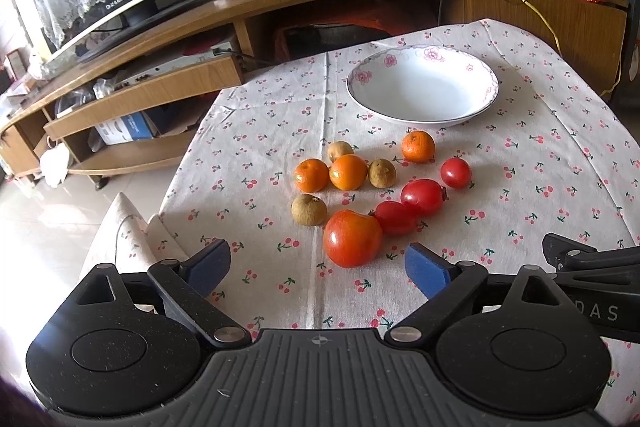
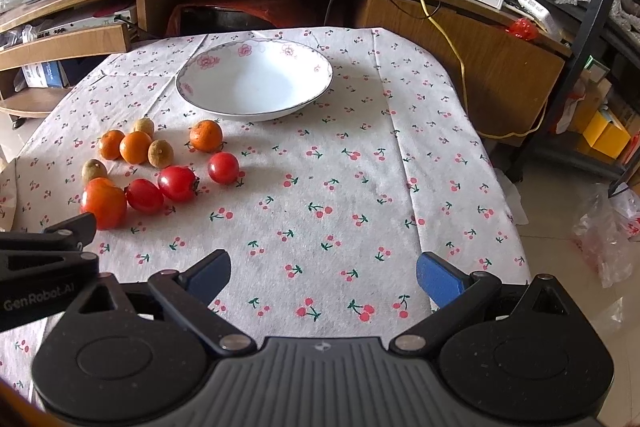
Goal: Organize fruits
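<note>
**Fruit sort not yet started, bowl empty**

Fruit all lay loose on the cherry-print tablecloth (image 2: 340,187), none in the white floral bowl (image 1: 423,85), which sat empty at the far side of the table. Cluster sat near-left of the bowl: big tomato (image 1: 352,238) nearest, w/ three small red tomatoes (image 1: 422,195) trailing off to its far right, three small oranges (image 1: 348,171) beyond them, and three brownish round fruits (image 1: 309,211) mixed in, type unclear.

Left gripper (image 1: 318,269) hovered just short of the big tomato, jaws wide apart, nothing held. Right gripper (image 2: 324,275) hung over bare cloth to the right, well apart from the fruit, jaws also spread wide & empty.

Judged progress: zero. All ten pieces left to move; big tomato looked the likely first pick.
</note>
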The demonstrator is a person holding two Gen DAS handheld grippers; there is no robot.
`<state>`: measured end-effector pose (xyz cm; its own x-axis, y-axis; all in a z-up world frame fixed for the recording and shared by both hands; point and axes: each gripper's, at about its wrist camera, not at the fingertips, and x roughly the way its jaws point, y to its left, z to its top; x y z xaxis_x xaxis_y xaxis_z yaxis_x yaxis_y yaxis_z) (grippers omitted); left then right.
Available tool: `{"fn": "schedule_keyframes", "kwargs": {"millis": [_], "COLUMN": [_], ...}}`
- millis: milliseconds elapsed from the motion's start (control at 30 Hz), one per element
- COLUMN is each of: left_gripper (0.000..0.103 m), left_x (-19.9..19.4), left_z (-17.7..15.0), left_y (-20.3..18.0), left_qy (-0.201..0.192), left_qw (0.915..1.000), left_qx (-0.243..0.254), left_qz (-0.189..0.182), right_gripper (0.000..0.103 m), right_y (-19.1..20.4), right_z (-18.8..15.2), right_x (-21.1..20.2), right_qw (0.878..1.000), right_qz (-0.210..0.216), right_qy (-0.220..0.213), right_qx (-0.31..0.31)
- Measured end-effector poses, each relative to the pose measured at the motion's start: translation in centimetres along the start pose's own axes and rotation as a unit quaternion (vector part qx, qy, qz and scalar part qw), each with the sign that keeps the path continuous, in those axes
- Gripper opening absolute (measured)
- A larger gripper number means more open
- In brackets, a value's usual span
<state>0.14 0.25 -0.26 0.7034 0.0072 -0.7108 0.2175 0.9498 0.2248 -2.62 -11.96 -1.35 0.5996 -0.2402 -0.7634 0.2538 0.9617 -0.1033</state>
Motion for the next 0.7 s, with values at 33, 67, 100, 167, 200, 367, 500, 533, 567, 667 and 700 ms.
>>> {"fn": "schedule_keyframes", "kwargs": {"millis": [33,67,100,167,200,367,500,533,567,667,700], "left_gripper": [0.096,0.096,0.096,0.095,0.095,0.094,0.094,0.094,0.094,0.094,0.094], "left_x": [0.0,0.1,0.1,0.2,0.2,0.4,0.1,0.0,0.0,0.4,0.5], "left_z": [0.0,-0.1,-0.1,-0.2,-0.2,-0.5,-1.0,-1.1,-1.1,-1.2,-1.3], "left_y": [0.0,0.0,0.1,0.1,0.1,0.4,1.2,1.4,1.6,2.1,2.3], "left_qy": [0.001,0.001,0.002,0.003,0.004,0.006,0.000,-0.003,-0.005,-0.004,-0.005], "left_qw": [1.0000,1.0000,1.0000,1.0000,1.0000,1.0000,0.9998,0.9997,0.9996,0.9993,0.9992], "left_qx": [0.001,0.001,0.002,0.002,0.003,0.006,0.003,0.000,-0.002,-0.005,-0.006], "left_qz": [0.000,0.000,0.001,0.001,0.001,-0.002,-0.020,-0.026,-0.029,-0.037,-0.040], "right_gripper": [0.102,0.102,0.102,0.102,0.102,0.102,0.102,0.102,0.102,0.101,0.101], "right_y": [0.2,0.2,0.3,0.4,0.4,0.8,1.3,1.5,1.8,2.3,2.4], "right_z": [0.1,0.1,0.1,0.0,0.0,-0.1,-0.4,-0.5,-0.6,-0.6,-0.5], "right_x": [0.1,0.2,0.2,0.3,0.4,0.7,1.0,1.1,1.2,1.5,1.5], "right_qw": [1.000,1.000,1.000,1.000,1.000,1.000,1.000,0.999,0.999,0.999,0.998], "right_qz": [-0.001,0.000,0.000,0.001,0.002,0.008,0.015,0.018,0.021,0.028,0.031], "right_qy": [0.002,0.002,0.003,0.005,0.006,0.011,0.019,0.021,0.024,0.025,0.024], "right_qx": [-0.001,-0.002,-0.003,-0.004,-0.005,-0.011,-0.020,-0.022,-0.026,-0.037,-0.041]}}
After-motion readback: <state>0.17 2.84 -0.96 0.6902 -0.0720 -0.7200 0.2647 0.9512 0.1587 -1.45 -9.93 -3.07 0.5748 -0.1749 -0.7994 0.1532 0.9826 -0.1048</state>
